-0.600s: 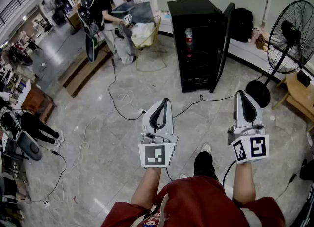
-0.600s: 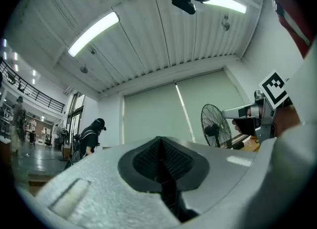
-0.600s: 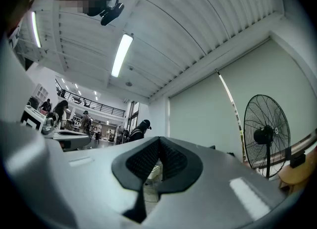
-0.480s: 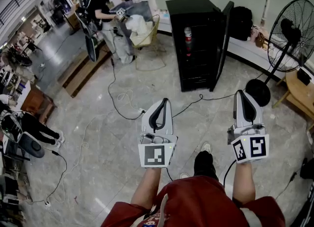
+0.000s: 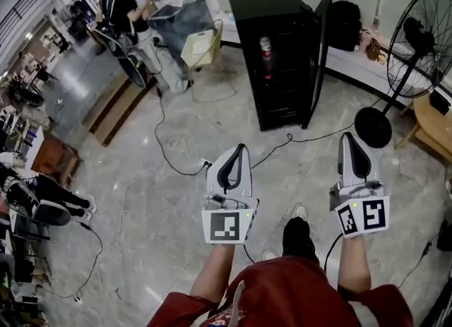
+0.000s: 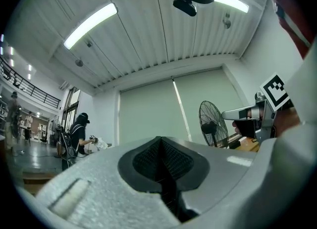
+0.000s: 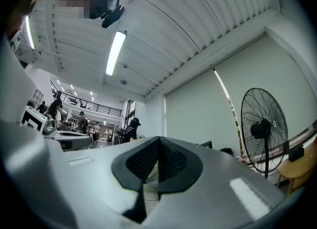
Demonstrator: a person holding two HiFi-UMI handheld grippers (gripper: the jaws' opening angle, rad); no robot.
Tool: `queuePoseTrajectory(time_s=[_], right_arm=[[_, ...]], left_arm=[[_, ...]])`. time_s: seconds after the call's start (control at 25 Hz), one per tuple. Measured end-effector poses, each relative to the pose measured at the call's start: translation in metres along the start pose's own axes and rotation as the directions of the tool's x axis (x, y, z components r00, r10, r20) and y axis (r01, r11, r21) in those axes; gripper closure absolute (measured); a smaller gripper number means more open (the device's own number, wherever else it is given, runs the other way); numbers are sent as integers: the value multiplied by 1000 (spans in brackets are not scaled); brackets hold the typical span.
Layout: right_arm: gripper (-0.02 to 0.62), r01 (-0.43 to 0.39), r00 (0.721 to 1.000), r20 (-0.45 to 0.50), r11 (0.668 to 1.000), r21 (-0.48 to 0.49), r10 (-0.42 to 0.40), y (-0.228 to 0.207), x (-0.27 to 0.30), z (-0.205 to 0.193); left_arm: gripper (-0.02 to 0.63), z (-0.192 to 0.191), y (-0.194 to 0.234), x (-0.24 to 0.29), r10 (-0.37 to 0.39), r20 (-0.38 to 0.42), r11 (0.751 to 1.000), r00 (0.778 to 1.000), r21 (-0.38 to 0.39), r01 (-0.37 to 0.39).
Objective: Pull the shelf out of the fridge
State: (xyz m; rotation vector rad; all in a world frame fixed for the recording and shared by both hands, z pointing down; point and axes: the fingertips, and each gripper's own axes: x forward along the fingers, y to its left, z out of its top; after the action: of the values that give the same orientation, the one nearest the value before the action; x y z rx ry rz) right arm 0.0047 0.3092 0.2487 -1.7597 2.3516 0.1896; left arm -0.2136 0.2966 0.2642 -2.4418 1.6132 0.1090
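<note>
Shelf (image 5: 282, 82) lies straight ahead, well apart from both tongs, inside the fridge. Nearest, the left tongs (image 5: 239, 150) and right tongs (image 5: 351, 138) are each pressed together on nothing — ribbed black pads in white shells. Glossy grey stone floor (image 5: 176, 198), strewn with cables, stretches between. Beyond stands the tall black fridge (image 5: 265, 8), door (image 5: 319, 50) swung open; its thin dark racks run crosswise — left tongs nearer, I judge.
</note>
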Motion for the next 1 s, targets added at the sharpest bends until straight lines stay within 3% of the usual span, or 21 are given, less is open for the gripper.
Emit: queuePoseTrajectory(time_s=[0.52,1.0], right_arm=[[597,57,998,-35,997,53,-55,-86,71,-40],[597,78,997,4,996,42,-79,-197,146,-43]], left_arm=[[607,-42,-16,118,-49,-64,999,997,-6,49],[607,-41,-39,242,5,-29,1000,1000,27,-4]])
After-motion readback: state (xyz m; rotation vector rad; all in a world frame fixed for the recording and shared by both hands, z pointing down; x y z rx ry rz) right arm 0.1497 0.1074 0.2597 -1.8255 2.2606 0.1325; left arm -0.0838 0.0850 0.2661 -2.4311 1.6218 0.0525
